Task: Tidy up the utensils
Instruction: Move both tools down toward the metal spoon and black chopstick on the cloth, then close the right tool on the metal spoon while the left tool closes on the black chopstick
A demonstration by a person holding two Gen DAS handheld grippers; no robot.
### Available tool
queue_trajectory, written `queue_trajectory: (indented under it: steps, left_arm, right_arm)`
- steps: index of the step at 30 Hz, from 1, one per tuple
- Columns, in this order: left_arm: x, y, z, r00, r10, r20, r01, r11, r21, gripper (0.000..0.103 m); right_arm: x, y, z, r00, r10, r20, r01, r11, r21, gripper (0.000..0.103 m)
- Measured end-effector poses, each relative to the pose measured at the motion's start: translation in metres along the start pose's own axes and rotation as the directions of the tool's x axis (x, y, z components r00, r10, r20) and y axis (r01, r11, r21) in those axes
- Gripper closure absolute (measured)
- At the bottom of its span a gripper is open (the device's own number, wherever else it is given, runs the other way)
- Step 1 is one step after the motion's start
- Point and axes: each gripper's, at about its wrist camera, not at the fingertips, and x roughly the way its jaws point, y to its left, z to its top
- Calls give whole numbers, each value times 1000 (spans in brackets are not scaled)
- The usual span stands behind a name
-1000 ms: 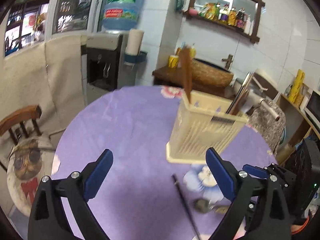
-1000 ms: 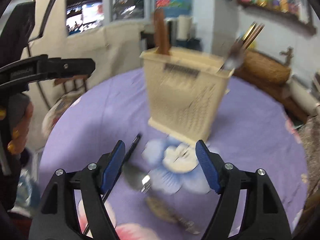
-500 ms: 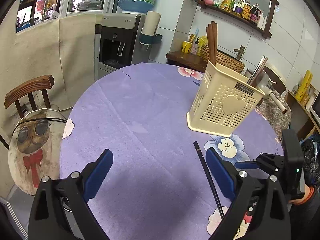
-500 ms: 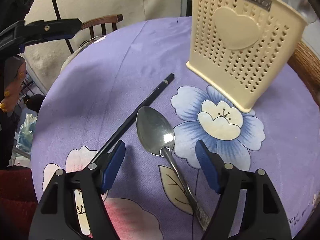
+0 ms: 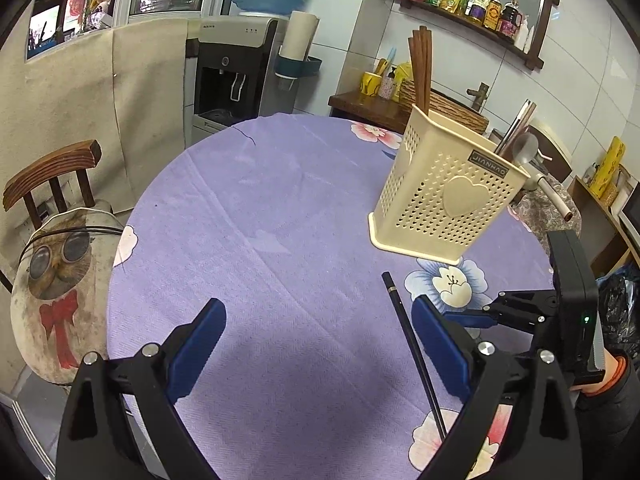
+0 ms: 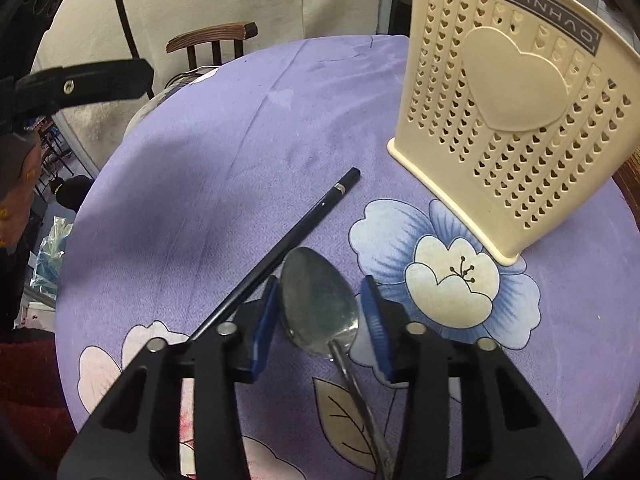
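My right gripper (image 6: 320, 316), jaws just closing, brackets the spoon (image 6: 318, 304) bowl; left gripper (image 5: 316, 344) wide, empty. Curved steel may squirt out toward the chopstick (image 6: 280, 246).

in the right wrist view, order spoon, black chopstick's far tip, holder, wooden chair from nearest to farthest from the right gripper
1. spoon, bowl between the right gripper's pads
2. chopstick tip, ahead left
3. holder, ahead right
4. chair, beyond the table's far edge

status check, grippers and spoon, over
Right gripper closing around spoon bowl. Left gripper open, empty. Black chopstick touching the spoon's left; holder clear.
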Motion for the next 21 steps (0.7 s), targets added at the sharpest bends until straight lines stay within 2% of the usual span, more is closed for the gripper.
queue_trajectory:
  steps: [3, 6, 9, 13, 17, 21]
  left_arm:
    - [4, -5, -1, 1000, -6, -10, 6, 1000, 6, 11]
    - [9, -11, -2, 1000, -12, -24, 12, 1000, 19, 11]
    - [18, -23, -5, 999, -23, -48, 25, 999, 48, 11]
    - [33, -42, -8, 996, -30, -89, 38, 995, 88, 11]
    - [48, -61, -11, 993, -26, -118, 42, 990, 136, 13]
    - [69, -79, -12, 988, 4, -155, 25, 982, 186, 25]
  right_arm:
    - [-3, -7, -1, 1000, -29, -2, 29, 998, 58, 64]
    - [-8, -19, -4, 998, -61, 4, 60, 984, 169, 64]
    - [-21, -37, -10, 993, -108, 37, 91, 943, 320, 64]
    - [-49, -64, -19, 982, -165, 92, 93, 847, 524, 64]
    - [-78, -74, -29, 964, -209, 163, 67, 788, 612, 64]
    - [-107, -74, -35, 939, -248, 237, 35, 757, 652, 64]
